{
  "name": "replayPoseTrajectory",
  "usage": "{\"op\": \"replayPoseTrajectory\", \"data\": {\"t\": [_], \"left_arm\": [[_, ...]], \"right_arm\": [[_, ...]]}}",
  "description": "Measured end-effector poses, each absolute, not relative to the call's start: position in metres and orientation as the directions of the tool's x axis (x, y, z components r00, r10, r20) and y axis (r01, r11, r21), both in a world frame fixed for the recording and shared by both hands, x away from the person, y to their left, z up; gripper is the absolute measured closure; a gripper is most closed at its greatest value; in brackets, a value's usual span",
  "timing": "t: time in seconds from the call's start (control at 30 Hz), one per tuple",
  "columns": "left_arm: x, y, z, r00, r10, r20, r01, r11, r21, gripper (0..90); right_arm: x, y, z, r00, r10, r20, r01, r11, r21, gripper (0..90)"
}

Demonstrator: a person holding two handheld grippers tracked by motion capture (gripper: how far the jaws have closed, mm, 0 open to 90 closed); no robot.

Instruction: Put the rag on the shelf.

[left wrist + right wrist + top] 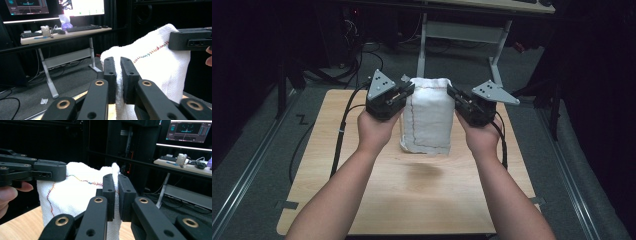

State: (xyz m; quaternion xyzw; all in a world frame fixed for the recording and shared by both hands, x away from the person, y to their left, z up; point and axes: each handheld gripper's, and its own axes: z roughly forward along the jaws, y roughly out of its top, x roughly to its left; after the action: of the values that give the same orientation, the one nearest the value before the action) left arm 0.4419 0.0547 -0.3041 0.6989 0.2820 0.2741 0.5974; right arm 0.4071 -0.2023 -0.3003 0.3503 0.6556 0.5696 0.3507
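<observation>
Above the wooden table (422, 200), both tongs pinch a white towel (429, 117).

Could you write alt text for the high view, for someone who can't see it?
Two hand-held grippers, left and right, pinch the top corners of a white towel, holding it above a wooden table.

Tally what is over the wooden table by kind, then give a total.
White towel, held up by its top corners: 1
Grippers, left gripper and right gripper, each shut on the towel: 2
Hands, left hand and right hand: 2
Total: 5
</observation>
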Motion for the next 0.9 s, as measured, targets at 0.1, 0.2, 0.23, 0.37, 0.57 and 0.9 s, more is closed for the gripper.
{"op": "replayPoseTrajectory", "data": {"t": [0.1,0.2,0.23,0.37,0.57,0.9], "left_arm": [[0.449,0.055,-0.302,0.687,0.725,0.047,0.064,-0.126,0.990,84.0],[0.462,0.058,-0.302,0.680,0.732,0.041,0.072,-0.122,0.990,84.1],[0.467,0.058,-0.303,0.680,0.732,0.036,0.079,-0.123,0.989,84.0],[0.484,0.057,-0.309,0.668,0.744,0.014,0.123,-0.129,0.984,84.0],[0.504,0.055,-0.314,0.658,0.753,0.012,0.145,-0.142,0.979,83.9],[0.520,0.043,-0.307,0.639,0.766,0.071,0.137,-0.204,0.969,83.8]], "right_arm": [[0.417,-0.202,-0.300,-0.511,0.858,-0.045,0.070,0.093,0.993,85.7],[0.432,-0.201,-0.300,-0.517,0.856,-0.019,0.086,0.074,0.994,85.7],[0.436,-0.201,-0.300,-0.519,0.855,-0.014,0.093,0.072,0.993,85.7],[0.449,-0.198,-0.301,-0.521,0.854,-0.008,0.113,0.079,0.990,85.7],[0.472,-0.199,-0.306,-0.533,0.846,0.032,0.169,0.070,0.983,85.6],[0.497,-0.206,-0.303,-0.532,0.847,0.015,0.173,0.091,0.981,85.6]]}}
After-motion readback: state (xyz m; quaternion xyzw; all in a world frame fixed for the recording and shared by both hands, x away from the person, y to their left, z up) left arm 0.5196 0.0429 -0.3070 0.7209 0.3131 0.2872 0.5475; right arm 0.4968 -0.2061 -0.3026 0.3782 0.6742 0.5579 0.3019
